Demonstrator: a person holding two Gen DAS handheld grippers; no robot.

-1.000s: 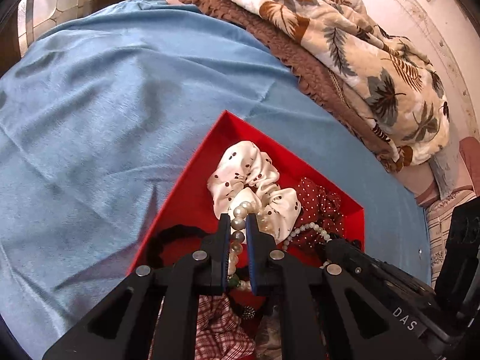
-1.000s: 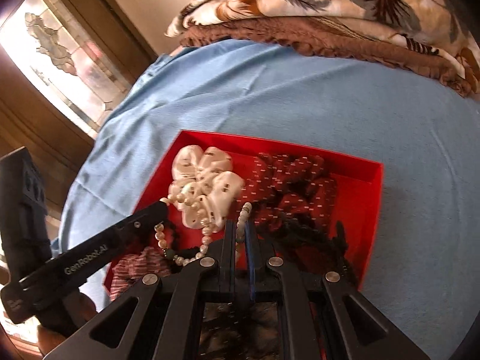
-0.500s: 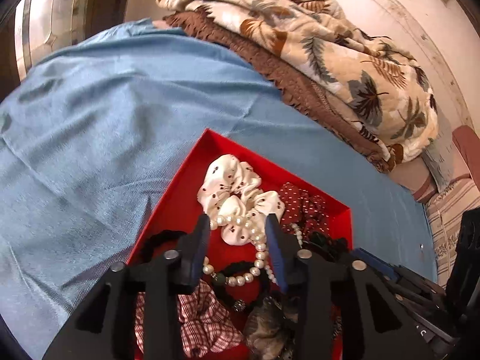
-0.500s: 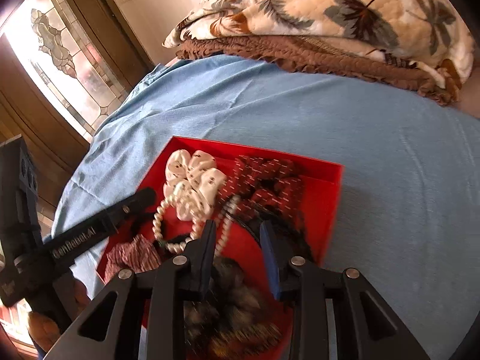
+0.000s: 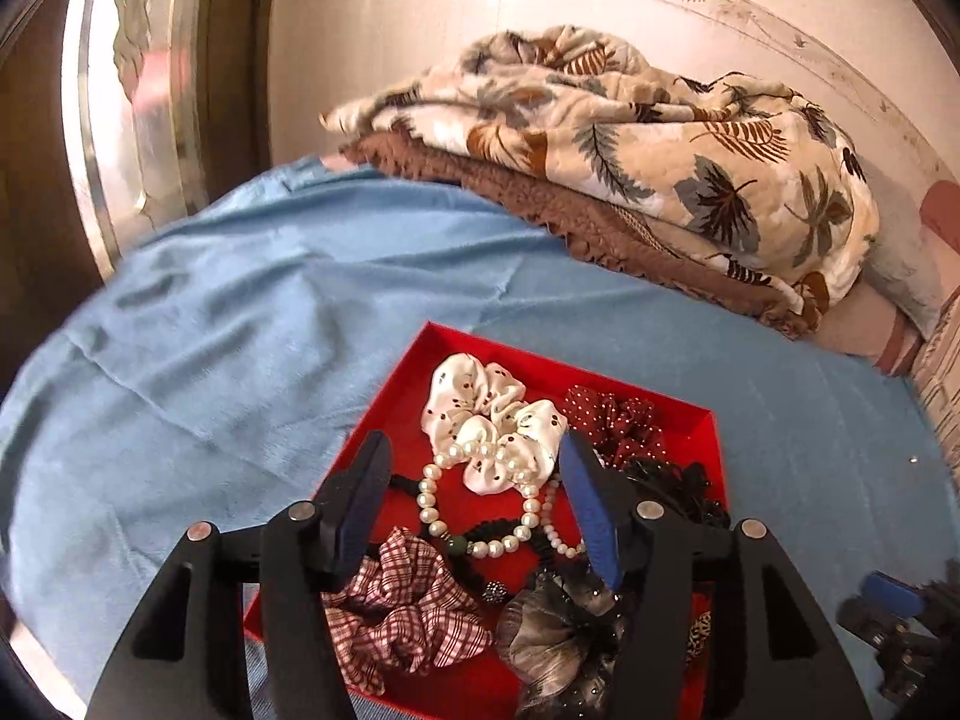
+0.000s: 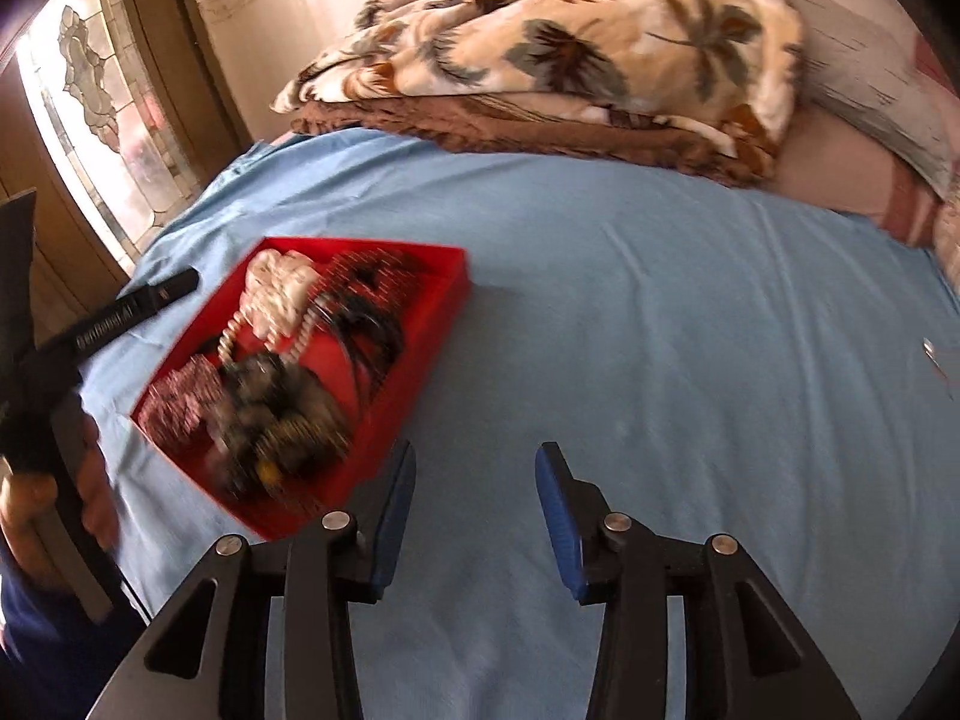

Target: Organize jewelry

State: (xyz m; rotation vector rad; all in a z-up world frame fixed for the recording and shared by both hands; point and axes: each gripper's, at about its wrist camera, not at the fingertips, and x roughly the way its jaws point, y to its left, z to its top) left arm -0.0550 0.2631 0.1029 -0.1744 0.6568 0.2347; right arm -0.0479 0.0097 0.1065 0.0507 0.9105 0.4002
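Note:
A red tray (image 5: 396, 396) lies on the blue bedsheet and holds a pearl necklace (image 5: 429, 501), a white dotted scrunchie (image 5: 480, 414), a red dotted scrunchie (image 5: 618, 420), a checked scrunchie (image 5: 408, 606) and dark hair ties. My left gripper (image 5: 474, 450) hovers above the tray, its jaws opening, with nothing pinched; the pearls lie loose below. My right gripper (image 6: 477, 462) is over bare sheet to the right of the tray (image 6: 432, 324), jaws opening and empty. In the right wrist view the left gripper (image 6: 150, 300) shows at the tray's left side, held by a hand (image 6: 90, 480).
A folded leaf-print blanket (image 5: 630, 138) on a brown one lies at the far side of the bed against the wall. A glass-panelled door (image 6: 90, 108) stands at the left. Blue sheet (image 6: 690, 360) spreads wide to the right of the tray.
Both grippers let go of the pearl necklace, which now lies in the tray. The left gripper pulled back and up. The right gripper swung right, off the tray, over the sheet.

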